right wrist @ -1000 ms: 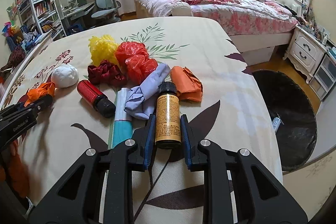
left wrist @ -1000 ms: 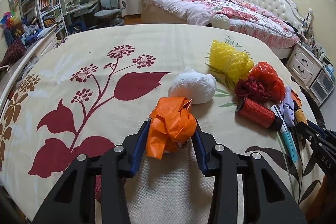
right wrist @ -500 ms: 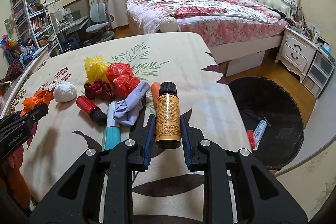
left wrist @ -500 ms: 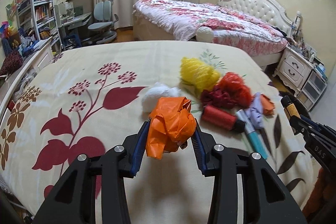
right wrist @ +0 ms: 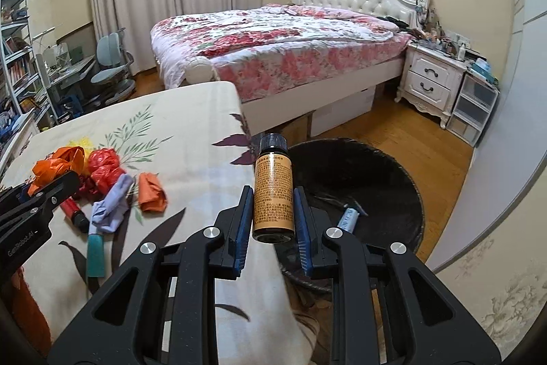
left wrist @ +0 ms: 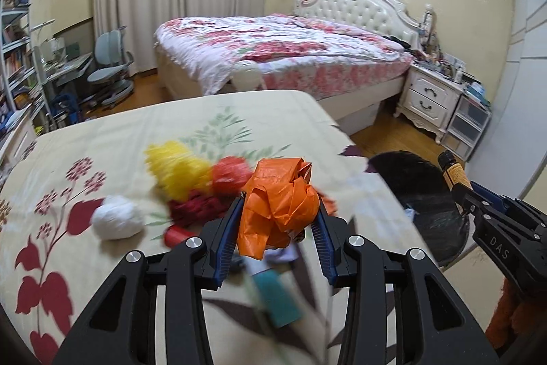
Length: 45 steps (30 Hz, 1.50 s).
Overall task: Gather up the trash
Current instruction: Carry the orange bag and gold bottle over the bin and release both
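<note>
While the left gripper (left wrist: 278, 228) is clenching a crumpled orange bag (left wrist: 278, 204) above the table (left wrist: 136, 132), only the right wrist view is showing the right gripper (right wrist: 271, 214) gripping an amber bottle (right wrist: 272, 194) over the black bin (right wrist: 376, 194). Motion is blurring the left view's trash pile (left wrist: 191, 187).

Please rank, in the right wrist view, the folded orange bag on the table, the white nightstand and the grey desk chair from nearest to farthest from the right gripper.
From the right gripper:
1. Folded orange bag, on the table to the left.
2. White nightstand, far right beside the bed.
3. Grey desk chair, far left by the curtains.
The nightstand and chair are close; that order is less certain.
</note>
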Motion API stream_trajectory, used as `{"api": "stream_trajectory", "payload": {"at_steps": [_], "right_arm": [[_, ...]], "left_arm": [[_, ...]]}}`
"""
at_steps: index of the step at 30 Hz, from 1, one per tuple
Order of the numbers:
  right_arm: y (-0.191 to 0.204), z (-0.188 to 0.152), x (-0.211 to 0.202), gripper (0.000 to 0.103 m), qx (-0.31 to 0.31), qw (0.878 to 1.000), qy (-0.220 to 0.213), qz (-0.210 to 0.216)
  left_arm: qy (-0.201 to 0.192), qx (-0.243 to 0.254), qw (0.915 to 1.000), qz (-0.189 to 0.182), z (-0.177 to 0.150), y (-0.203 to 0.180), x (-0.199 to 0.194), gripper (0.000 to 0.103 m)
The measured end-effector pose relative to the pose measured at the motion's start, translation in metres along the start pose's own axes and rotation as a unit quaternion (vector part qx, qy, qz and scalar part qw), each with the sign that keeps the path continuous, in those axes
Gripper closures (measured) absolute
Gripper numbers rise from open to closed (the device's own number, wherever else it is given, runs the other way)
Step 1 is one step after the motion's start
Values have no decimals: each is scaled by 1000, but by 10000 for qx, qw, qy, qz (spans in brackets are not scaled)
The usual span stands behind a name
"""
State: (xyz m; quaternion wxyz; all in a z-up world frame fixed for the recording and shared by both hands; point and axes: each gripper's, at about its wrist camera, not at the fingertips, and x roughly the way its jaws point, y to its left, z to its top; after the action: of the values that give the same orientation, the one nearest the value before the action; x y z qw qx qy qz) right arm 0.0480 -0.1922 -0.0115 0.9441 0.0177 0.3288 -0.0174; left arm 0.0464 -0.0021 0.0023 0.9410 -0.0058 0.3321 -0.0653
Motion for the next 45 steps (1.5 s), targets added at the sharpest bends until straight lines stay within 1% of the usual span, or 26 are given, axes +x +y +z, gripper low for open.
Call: {"api": "stream_trajectory", "payload": {"at_steps": [6,12,19,23,29,36,37,38,40,41,45], "right_arm": [[-31,2,14,80,135,9992,-51,-370],[-57,2,33,80,299,9984,38,-480],[-83,2,51,79,507,9970,105,-580],[-95,4,60,79,641,9958,121,-639],[-107,3,71,79,747,9946,214,-690],[-114,2,79,79,812,9939,287,-696],[-115,2,80,79,821,9938,292,-694],[-116,2,80,79,833,9936,299,-702],[-118,2,81,79,849,9934,312,-710],[-119,1,82,79,863,9931,315,-727],[-121,1,81,78,912,9923,296,-778]], "left_arm": [[21,289,9993,-240,14,-47,30,62],[116,557,9976,-390,22,-90,61,62],[306,765,9956,-456,27,-126,95,62],[346,852,9948,-440,29,-140,108,62],[450,889,9943,-377,30,-148,125,61],[575,1013,9923,-410,28,-158,134,59],[583,1030,9922,-398,27,-159,135,56],[568,1035,9923,-371,27,-159,135,47],[500,1046,9928,-316,28,-160,134,37],[479,1050,9929,-287,28,-160,134,34],[463,1055,9930,-259,28,-161,133,29]]}}
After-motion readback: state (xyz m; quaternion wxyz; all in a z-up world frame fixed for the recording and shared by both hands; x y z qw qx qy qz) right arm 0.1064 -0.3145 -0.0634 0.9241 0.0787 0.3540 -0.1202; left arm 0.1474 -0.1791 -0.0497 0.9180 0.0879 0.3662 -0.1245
